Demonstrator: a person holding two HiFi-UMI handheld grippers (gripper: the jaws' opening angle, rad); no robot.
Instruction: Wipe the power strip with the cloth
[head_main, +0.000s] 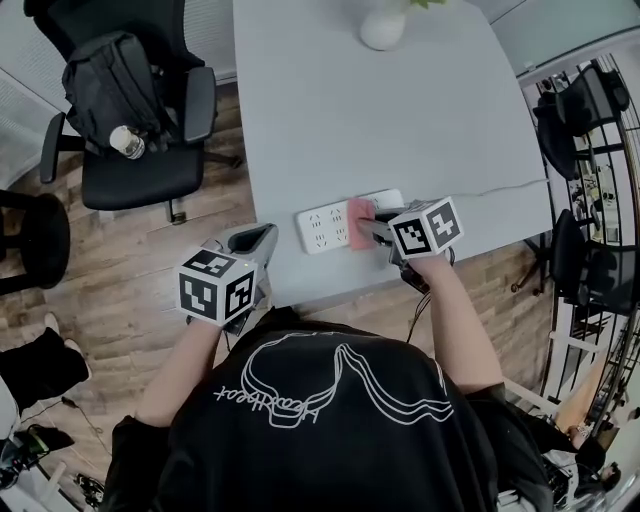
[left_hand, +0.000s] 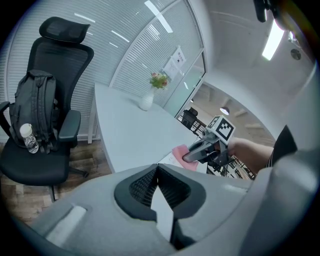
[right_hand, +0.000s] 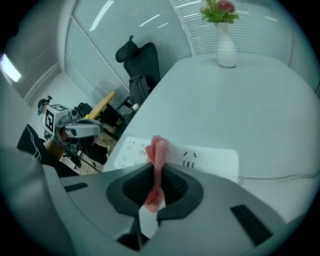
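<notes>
A white power strip (head_main: 325, 226) (right_hand: 200, 157) lies near the front edge of the pale grey table (head_main: 400, 110). My right gripper (head_main: 374, 230) (right_hand: 156, 189) is shut on a pink cloth (head_main: 360, 222) (right_hand: 158, 155), whose free end rests on the strip's middle. My left gripper (head_main: 262, 245) (left_hand: 157, 192) is shut with nothing in it, off the table's front left corner, away from the strip. In the left gripper view the cloth (left_hand: 181, 154) and the right gripper (left_hand: 196, 151) show at the table edge.
A white vase (head_main: 382, 26) (right_hand: 225, 46) (left_hand: 146, 102) with flowers stands at the table's far edge. The strip's white cable (head_main: 480, 194) (right_hand: 280, 176) runs right. A black office chair (head_main: 130, 120) (left_hand: 42, 115) holding a backpack and a bottle stands to the left on the wooden floor.
</notes>
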